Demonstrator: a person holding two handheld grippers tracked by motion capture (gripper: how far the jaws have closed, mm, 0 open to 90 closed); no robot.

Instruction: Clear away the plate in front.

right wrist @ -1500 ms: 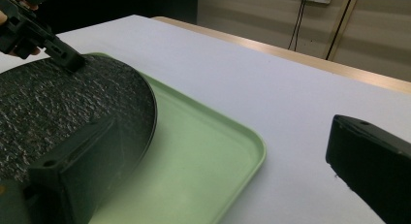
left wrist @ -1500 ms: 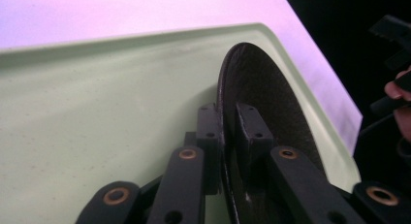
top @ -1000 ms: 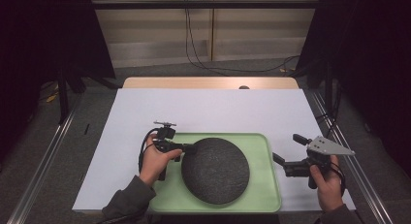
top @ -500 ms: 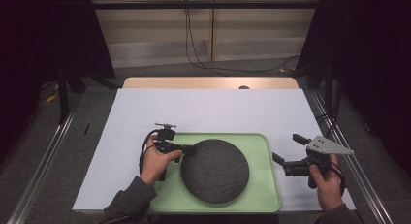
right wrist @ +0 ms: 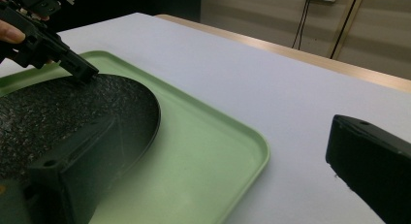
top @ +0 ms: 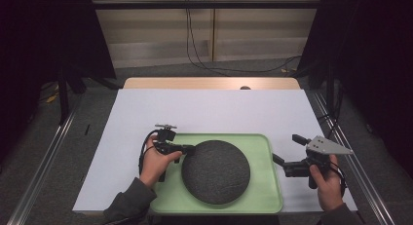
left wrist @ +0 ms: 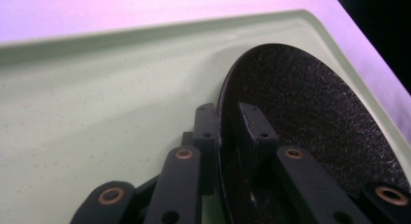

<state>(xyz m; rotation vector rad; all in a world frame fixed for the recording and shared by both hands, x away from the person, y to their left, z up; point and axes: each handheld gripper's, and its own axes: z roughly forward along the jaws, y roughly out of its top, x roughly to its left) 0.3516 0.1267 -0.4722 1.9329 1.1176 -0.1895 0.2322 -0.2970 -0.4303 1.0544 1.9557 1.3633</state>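
Observation:
A dark, rough round disc (top: 216, 171) lies in a light green tray (top: 265, 196) at the front of the table. My left gripper (top: 187, 149) reaches in from the tray's left side and is shut on the disc's left rim. In the left gripper view the two black jaws stand one on each side of the disc (left wrist: 310, 103), and the left gripper (left wrist: 228, 122) pinches its edge above the tray (left wrist: 97, 98). My right gripper (top: 288, 149) is held just past the tray's right rim, open, with nothing between its jaws. In the right gripper view the right gripper (right wrist: 218, 136) spans the tray's corner (right wrist: 194, 151), with the disc (right wrist: 58, 112) and the left gripper (right wrist: 85, 73) beyond.
A white sheet (top: 209, 110) covers the table, whose wooden far edge (top: 209, 83) shows behind it. Metal rails (top: 44, 161) run along both sides. Cables (top: 195, 45) hang by the back wall. Dark curtains flank the table.

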